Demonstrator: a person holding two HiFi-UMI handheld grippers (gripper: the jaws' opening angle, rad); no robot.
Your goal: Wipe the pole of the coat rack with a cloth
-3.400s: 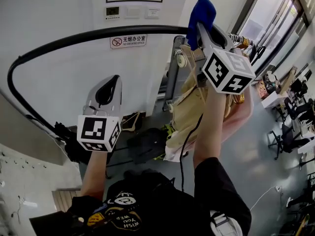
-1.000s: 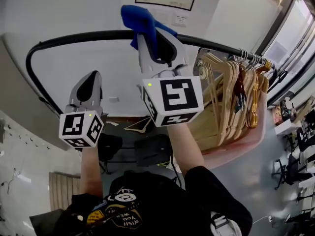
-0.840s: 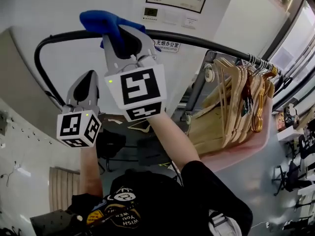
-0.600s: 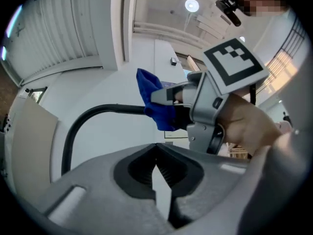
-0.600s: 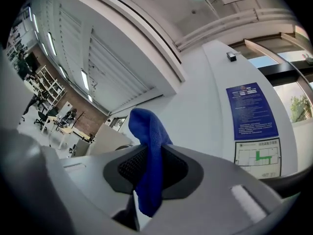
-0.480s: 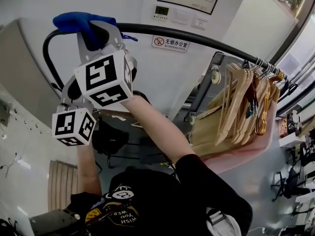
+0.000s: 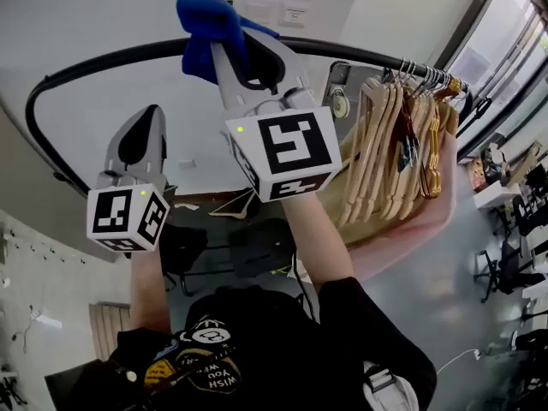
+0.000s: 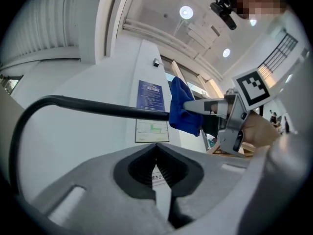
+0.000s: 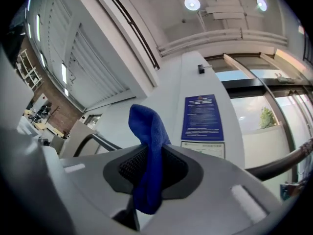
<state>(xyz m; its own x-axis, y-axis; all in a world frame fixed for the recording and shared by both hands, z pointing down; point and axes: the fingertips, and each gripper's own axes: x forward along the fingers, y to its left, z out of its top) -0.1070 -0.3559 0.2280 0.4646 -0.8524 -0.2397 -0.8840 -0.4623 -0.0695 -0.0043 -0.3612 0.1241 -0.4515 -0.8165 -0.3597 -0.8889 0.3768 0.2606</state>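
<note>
In the head view, the right gripper (image 7: pixel 229 48) is raised to the black pole (image 7: pixel 103 65) of the coat rack and holds a blue cloth (image 7: pixel 204 26) against it, to the left of the wooden hangers (image 7: pixel 390 144). The left gripper (image 7: pixel 151 114) is below the pole and apart from it. In the left gripper view, its fingers are pressed together with nothing between them, and the cloth lies on the pole ahead. In the right gripper view, the fingers pinch the cloth, which stands up between them; a blue poster (image 9: pixel 202 117) hangs on the wall behind.

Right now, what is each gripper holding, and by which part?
Right gripper: blue cloth, pinched near one end between the jaws. Left gripper: nothing, jaws together.
</note>
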